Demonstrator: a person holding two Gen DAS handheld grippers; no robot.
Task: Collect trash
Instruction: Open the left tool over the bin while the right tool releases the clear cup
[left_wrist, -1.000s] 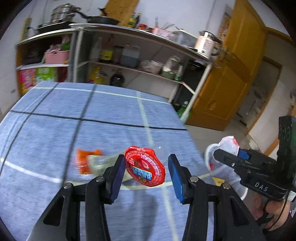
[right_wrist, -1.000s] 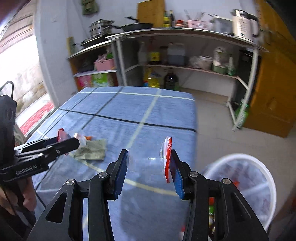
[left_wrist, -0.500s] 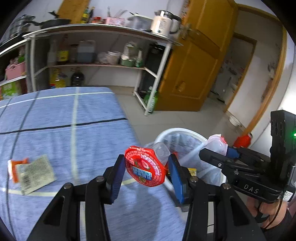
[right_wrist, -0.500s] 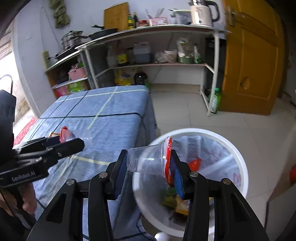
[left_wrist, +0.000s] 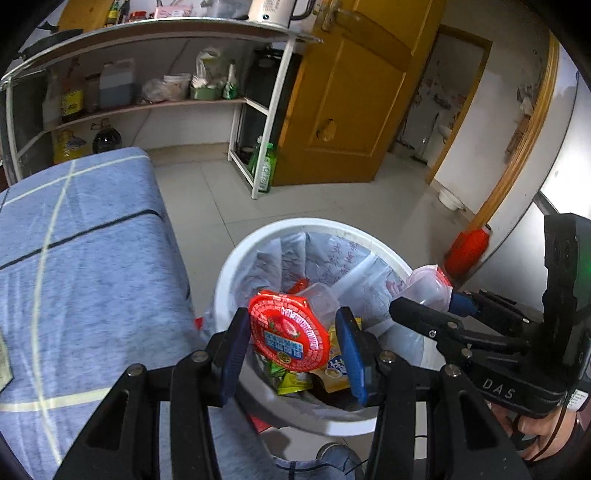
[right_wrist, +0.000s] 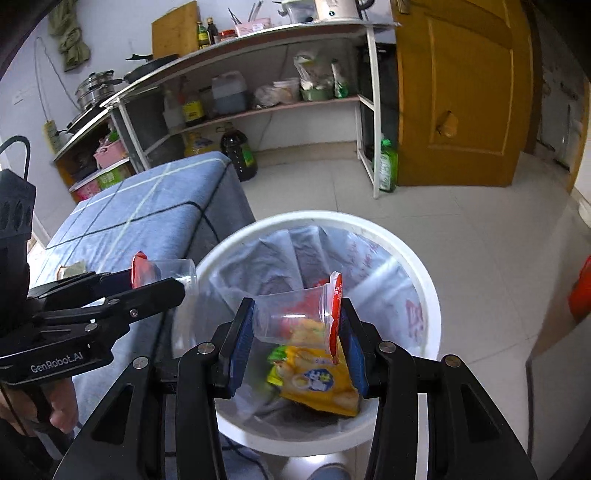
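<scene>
My left gripper (left_wrist: 291, 343) is shut on a clear plastic cup with a red foil lid (left_wrist: 288, 338), held over the white trash bin (left_wrist: 258, 236). My right gripper (right_wrist: 293, 332) is shut on a second clear cup with a peeled red lid (right_wrist: 291, 314), also over the bin (right_wrist: 424, 280). The bin has a plastic liner and holds yellow and green wrappers (right_wrist: 317, 376). Each gripper shows in the other's view: the right gripper (left_wrist: 443, 302) at the bin's right, the left gripper (right_wrist: 155, 280) at its left.
The table with a blue-grey checked cloth (left_wrist: 81, 266) stands left of the bin; a wrapper (right_wrist: 70, 267) lies on it. Metal shelves with bottles (right_wrist: 229, 96) stand behind. A wooden door (right_wrist: 454, 92) is at the back right, a red object (left_wrist: 469, 247) by the wall.
Both grippers have swung from over the table to over the trash bin, each still holding its cup. The bin now fills the middle of both views.
</scene>
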